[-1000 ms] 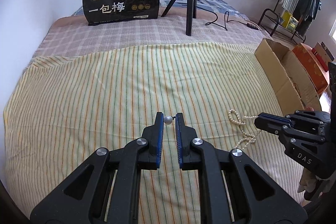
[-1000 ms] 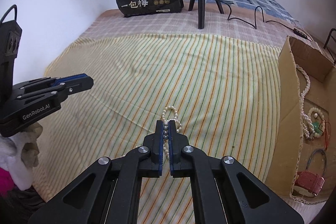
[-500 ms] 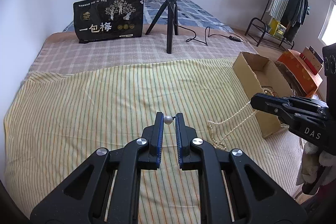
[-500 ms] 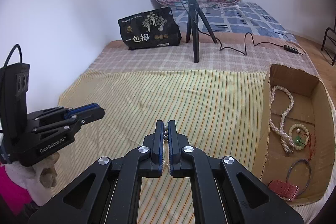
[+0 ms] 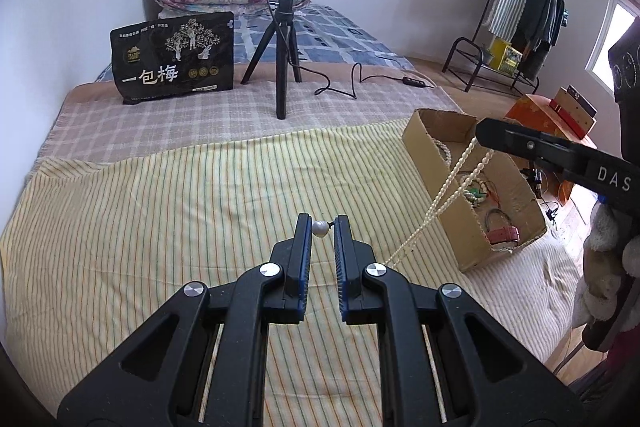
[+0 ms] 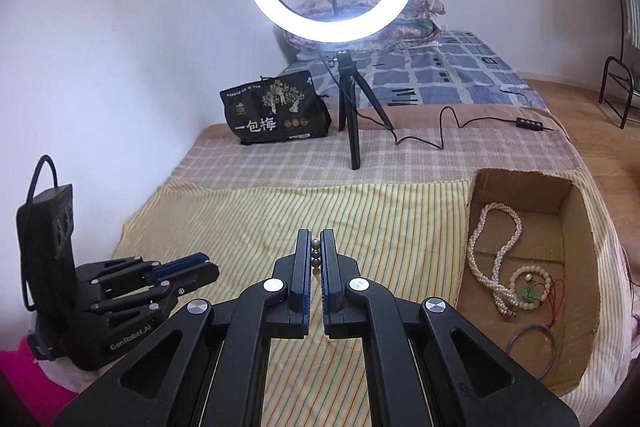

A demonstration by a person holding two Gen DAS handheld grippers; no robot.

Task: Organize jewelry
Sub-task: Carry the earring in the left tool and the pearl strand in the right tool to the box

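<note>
My left gripper (image 5: 321, 227) is shut on a single pearl earring (image 5: 319, 228) and holds it above the striped cloth (image 5: 200, 195). My right gripper (image 6: 316, 247) is shut on a pearl necklace (image 5: 448, 191), which hangs taut from its fingers down to the cloth in the left wrist view. A few of its beads (image 6: 315, 253) show between the right jaws. The open cardboard box (image 6: 576, 211) at the right holds another pearl necklace (image 6: 498, 255), a bead bracelet (image 6: 530, 285) and a bangle.
A ring light on a tripod (image 6: 352, 131) and a black snack bag (image 6: 276, 111) stand at the back of the bed. A cable (image 6: 460, 123) lies behind the box. A clothes rack (image 5: 516, 27) stands at the far right.
Both grippers have risen. The right gripper has lifted the pearl necklace off the cloth, so it now hangs stretched. The left gripper still grips the earring.
</note>
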